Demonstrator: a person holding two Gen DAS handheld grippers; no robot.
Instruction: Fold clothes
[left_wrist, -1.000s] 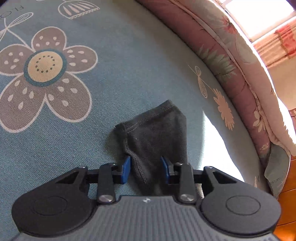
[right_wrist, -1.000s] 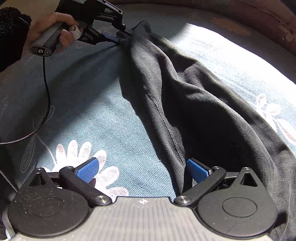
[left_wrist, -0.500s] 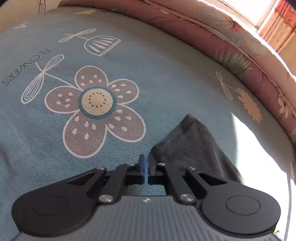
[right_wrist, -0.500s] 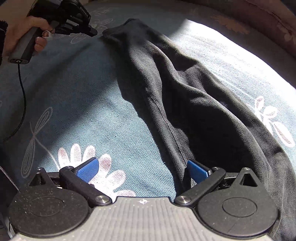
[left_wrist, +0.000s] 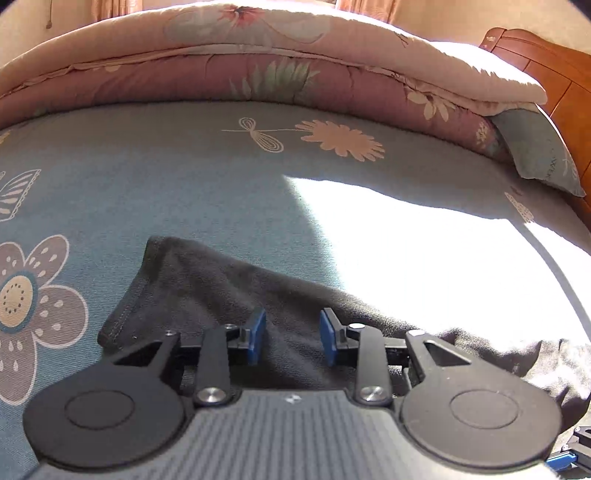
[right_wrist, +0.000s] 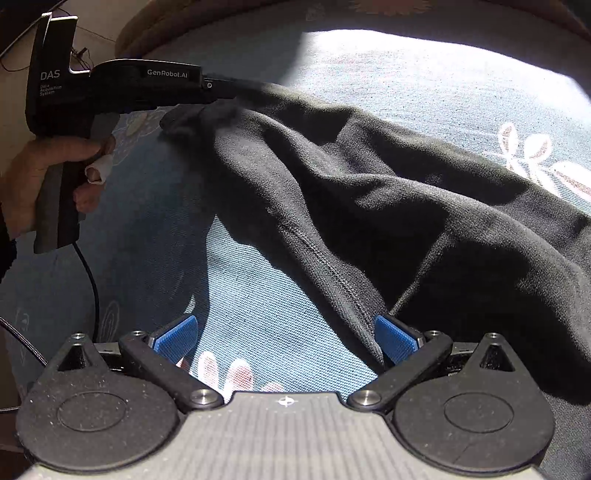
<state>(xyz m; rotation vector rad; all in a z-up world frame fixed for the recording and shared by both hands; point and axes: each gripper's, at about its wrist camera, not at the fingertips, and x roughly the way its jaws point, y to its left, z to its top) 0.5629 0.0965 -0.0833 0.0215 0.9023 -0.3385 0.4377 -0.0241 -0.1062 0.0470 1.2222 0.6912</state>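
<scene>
My left claw (left_wrist: 291, 336) has just been opening and stands part open over the black garment (right_wrist: 369, 192), gripping nothing; my right claw (right_wrist: 286, 338) gapes wide, empty. The garment lies rumpled mid-bed (left_wrist: 184, 184): soft, limp, light. I'd take the hemmed cuff (left_wrist: 147, 288).

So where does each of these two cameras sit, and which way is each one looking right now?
Left wrist: sits on the left gripper, looking down along its open blue pads over the black knit garment toward the folded pink floral quilt across the blue flower-print bedsheet; no hand shows.
Right wrist: sits on the right gripper, open, facing the garment and the hand holding the left gripper.
Shared: garment, bedsheet, sunlit patch.
</scene>
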